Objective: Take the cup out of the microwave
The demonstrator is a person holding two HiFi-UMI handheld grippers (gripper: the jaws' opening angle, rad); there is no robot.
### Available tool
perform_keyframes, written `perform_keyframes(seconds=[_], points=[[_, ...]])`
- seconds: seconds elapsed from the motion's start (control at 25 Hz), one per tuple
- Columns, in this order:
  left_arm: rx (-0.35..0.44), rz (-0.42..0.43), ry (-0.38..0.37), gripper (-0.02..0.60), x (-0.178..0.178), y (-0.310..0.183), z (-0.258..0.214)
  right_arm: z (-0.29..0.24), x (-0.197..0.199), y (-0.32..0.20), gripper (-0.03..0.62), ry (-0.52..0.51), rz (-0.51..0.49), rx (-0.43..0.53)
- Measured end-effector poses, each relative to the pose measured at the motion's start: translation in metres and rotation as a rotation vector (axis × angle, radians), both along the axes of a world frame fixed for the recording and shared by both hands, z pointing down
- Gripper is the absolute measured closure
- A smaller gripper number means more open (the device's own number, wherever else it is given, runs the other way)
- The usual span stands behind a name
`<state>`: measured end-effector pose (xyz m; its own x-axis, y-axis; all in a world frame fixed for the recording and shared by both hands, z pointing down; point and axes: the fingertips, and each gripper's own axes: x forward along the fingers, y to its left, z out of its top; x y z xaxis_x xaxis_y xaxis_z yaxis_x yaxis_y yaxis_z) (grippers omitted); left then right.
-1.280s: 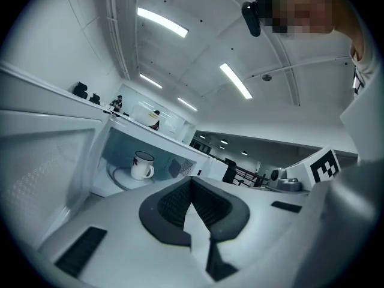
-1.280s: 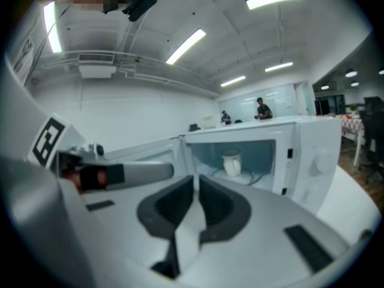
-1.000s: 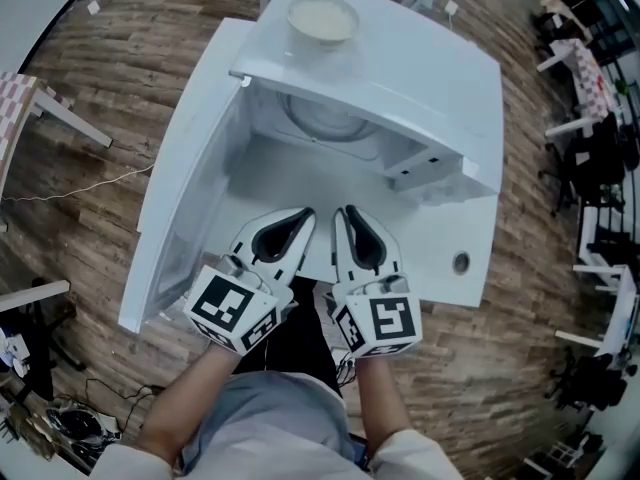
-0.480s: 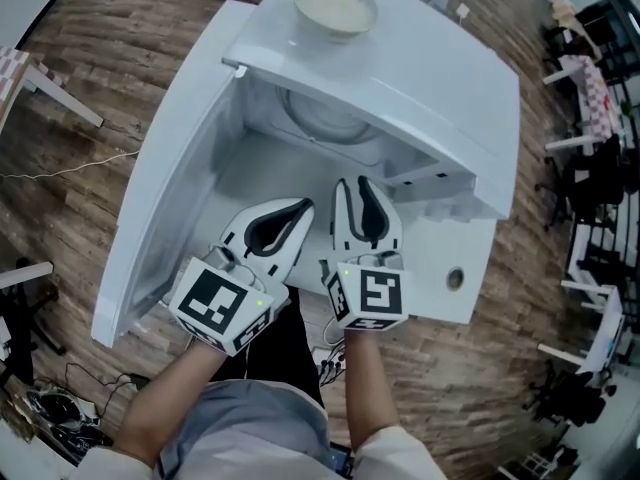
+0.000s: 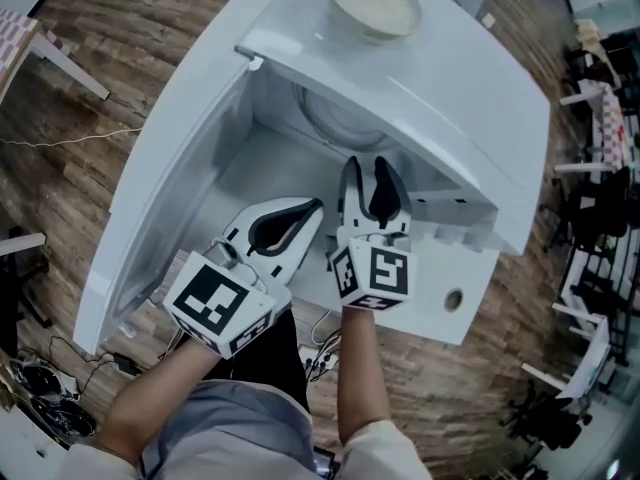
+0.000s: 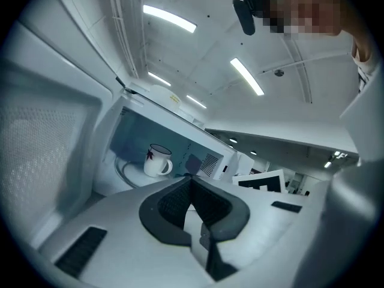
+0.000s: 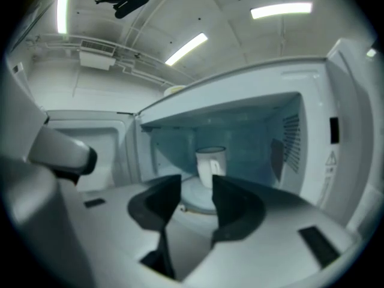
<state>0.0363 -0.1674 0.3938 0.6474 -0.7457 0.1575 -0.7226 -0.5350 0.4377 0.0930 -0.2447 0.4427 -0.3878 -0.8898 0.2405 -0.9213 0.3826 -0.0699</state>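
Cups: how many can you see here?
1. The white cup stands on the turntable inside the open microwave. No other cup shows, though part of the interior is hidden.

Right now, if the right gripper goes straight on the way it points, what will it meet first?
Most likely the cup inside the open microwave: it stands straight ahead of the right gripper, whose jaws have just been opening with nothing between them. Depth is unclear.
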Motion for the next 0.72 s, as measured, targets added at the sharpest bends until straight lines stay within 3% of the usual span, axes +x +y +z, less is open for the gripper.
perform_keyframes(seconds=[0.72], points=[[-0.059,-0.053,0.053,0.574,-0.007,-0.021,0.017,0.022,0.002,-0.061,0.404,-0.058,0.021,-0.024]])
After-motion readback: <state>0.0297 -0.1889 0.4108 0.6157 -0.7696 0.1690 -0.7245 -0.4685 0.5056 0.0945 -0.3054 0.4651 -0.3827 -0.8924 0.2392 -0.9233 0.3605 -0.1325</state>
